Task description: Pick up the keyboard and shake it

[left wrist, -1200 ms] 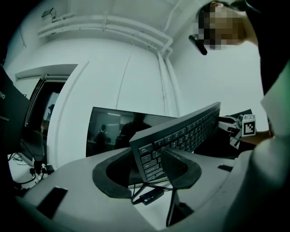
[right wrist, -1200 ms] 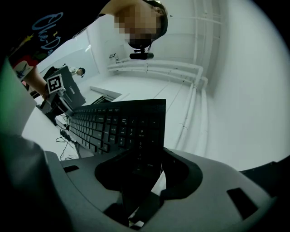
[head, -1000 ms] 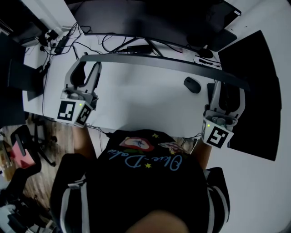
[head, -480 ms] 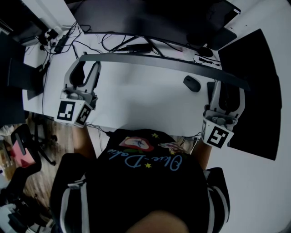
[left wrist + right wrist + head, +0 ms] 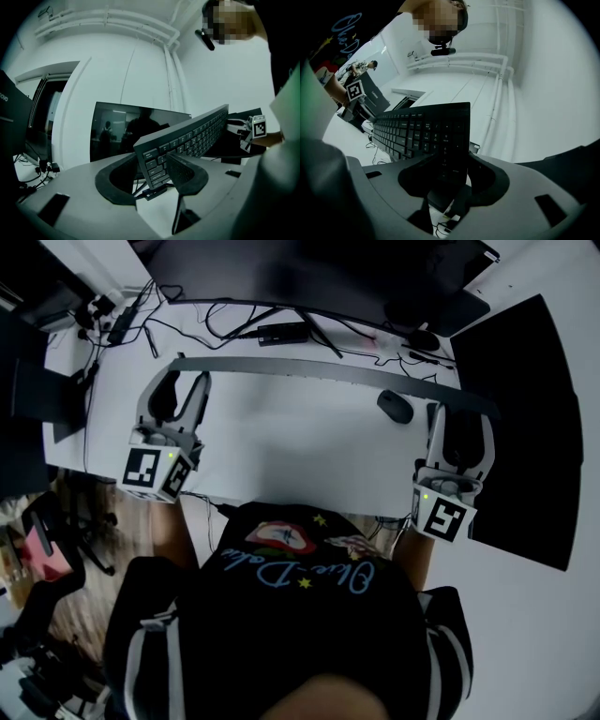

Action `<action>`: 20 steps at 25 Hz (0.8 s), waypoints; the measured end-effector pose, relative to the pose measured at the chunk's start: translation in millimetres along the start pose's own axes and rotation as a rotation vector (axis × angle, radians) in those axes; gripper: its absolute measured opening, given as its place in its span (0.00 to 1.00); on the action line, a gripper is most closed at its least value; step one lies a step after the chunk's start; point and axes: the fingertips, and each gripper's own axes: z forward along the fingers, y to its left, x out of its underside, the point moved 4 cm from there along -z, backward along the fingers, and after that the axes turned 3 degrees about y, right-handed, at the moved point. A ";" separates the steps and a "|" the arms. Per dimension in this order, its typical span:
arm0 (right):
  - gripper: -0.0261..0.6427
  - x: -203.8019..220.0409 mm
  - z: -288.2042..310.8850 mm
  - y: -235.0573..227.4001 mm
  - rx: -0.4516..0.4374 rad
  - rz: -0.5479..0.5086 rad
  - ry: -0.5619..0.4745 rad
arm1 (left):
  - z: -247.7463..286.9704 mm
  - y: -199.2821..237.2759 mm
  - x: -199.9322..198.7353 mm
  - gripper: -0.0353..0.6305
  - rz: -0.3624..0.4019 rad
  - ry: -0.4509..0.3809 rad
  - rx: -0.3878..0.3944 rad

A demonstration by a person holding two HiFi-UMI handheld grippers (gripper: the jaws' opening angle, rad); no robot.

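We've got the keyboard (image 5: 319, 369) up on edge above the desk (image 5: 300, 451), the left gripper (image 5: 178, 379) pinching its left end and the right gripper (image 5: 461, 418) pinching its right end. Those are thin grips: a hard shake could twist it loose onto the mouse (image 5: 396, 407).

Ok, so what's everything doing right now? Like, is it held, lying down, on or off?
keyboard: lifted off the desk, tipped on its edge, gripped at both ends.
left gripper: shut on the keyboard's left end.
right gripper: shut on the keyboard's right end.
mouse: lying on the desk, nothing touching it.
monitor: screen dark, only reflections showing.
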 end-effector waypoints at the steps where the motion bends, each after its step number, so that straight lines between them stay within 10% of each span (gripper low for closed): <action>1: 0.30 4.0 -0.8 1.0 -0.005 0.007 0.014 | 0.8 -0.2 2.9 0.32 -0.004 0.008 -0.001; 20: 0.30 101.9 -10.2 45.8 -0.124 0.203 0.279 | 9.2 3.1 82.8 0.32 -0.054 0.255 -0.007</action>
